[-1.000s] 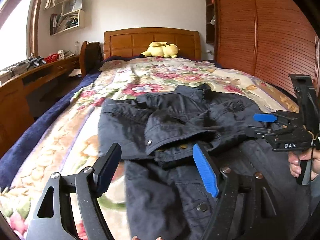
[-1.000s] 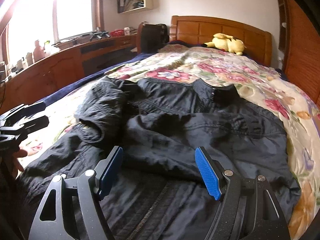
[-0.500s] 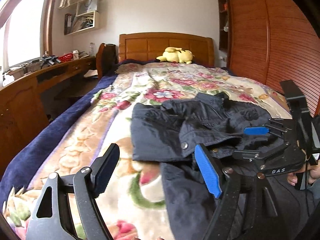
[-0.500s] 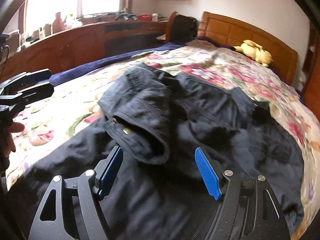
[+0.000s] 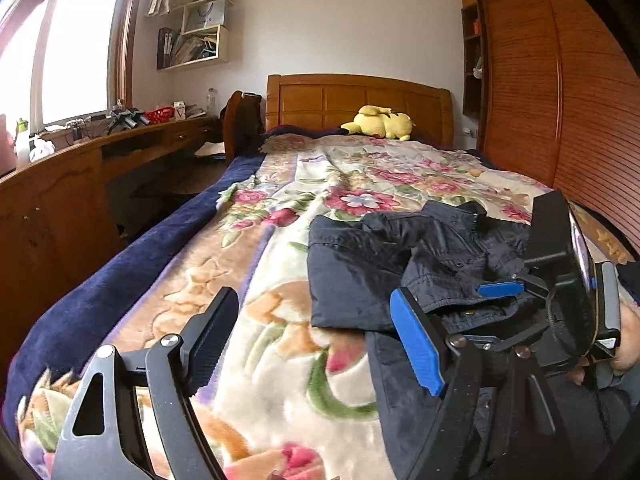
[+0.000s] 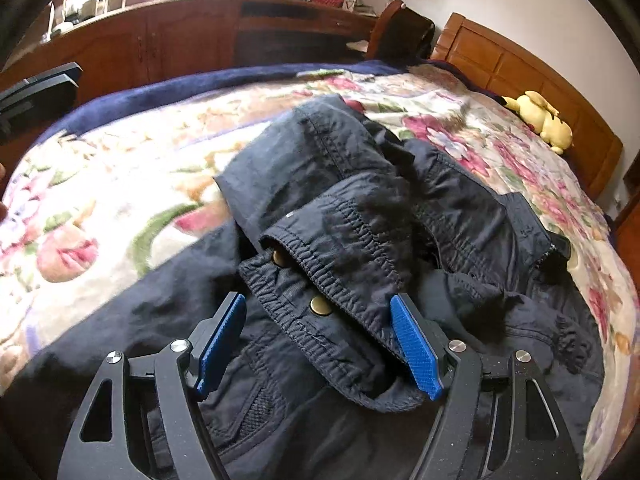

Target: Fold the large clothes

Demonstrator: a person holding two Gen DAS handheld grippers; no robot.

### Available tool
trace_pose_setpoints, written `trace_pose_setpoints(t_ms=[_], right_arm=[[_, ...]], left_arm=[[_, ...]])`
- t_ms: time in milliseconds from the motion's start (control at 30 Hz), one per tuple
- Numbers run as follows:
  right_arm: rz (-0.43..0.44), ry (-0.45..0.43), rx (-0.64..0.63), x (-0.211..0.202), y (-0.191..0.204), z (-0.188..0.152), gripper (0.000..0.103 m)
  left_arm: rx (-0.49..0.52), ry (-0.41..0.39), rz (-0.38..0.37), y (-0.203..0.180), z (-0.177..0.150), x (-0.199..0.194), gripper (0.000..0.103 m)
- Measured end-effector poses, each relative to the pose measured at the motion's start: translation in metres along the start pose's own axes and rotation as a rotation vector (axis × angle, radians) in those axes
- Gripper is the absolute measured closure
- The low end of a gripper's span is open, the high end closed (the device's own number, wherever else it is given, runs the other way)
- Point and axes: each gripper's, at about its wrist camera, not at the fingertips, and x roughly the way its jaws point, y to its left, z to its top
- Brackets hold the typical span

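A dark navy jacket [image 6: 460, 208] lies spread on the floral bed cover, with one sleeve folded across its body. The sleeve's elastic cuff [image 6: 332, 280] with brass snaps sits between the fingers of my right gripper [image 6: 320, 344], which is open just above it. In the left wrist view the jacket [image 5: 360, 268] lies to the right. My left gripper [image 5: 316, 340] is open and empty over the bed cover at the jacket's left edge. The right gripper [image 5: 500, 304] shows there, low over the sleeve.
The floral blanket [image 5: 352, 184] covers the bed, with a navy edge [image 5: 120, 280] on the left. A yellow plush toy [image 5: 378, 122] lies by the wooden headboard [image 5: 360, 100]. A wooden desk [image 5: 80, 168] runs along the left; a wardrobe [image 5: 580, 100] stands on the right.
My left gripper has moved left off the jacket to its edge. My right gripper has moved left and down over the folded sleeve's cuff. Both stay open.
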Motion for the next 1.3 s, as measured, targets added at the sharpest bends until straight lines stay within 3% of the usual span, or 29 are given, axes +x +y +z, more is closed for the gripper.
trace_pose_setpoints(t_ms=[300, 367, 400, 433, 533, 767, 967, 1300], right_arm=[[-0.084, 0.067, -0.047, 0.02, -0.001, -0.001, 0.027], [-0.08, 0.049, -0.033, 0.019, -0.006, -0.001, 0.046], [-0.083, 0.037, -0.021, 0.016, -0.01, -0.001, 0.065], [-0.074, 0.02, -0.004, 0.013, -0.015, -0.001, 0.077], [-0.032, -0.041, 0.044, 0.0, -0.027, -0.001, 0.089], [0.056, -0.243, 0.122, -0.045, -0.044, 0.001, 0.097], [0.087, -0.308, 0.157, -0.072, -0.053, 0.002, 0.098], [-0.058, -0.37, 0.282, -0.143, -0.116, -0.029, 0.098]], left_arm=[[-0.008, 0.008, -0.008, 0.0, 0.0, 0.003, 0.024], [-0.006, 0.013, -0.014, -0.002, -0.001, 0.004, 0.024], [-0.006, 0.016, -0.02, -0.003, -0.001, 0.004, 0.024], [-0.007, 0.019, -0.031, -0.004, -0.001, 0.005, 0.024], [-0.003, 0.021, -0.034, -0.006, -0.002, 0.006, 0.024], [0.009, 0.018, -0.057, -0.011, -0.003, 0.004, 0.024], [0.012, 0.017, -0.053, -0.011, -0.003, 0.003, 0.024], [0.031, 0.033, -0.053, -0.016, -0.005, 0.005, 0.024]])
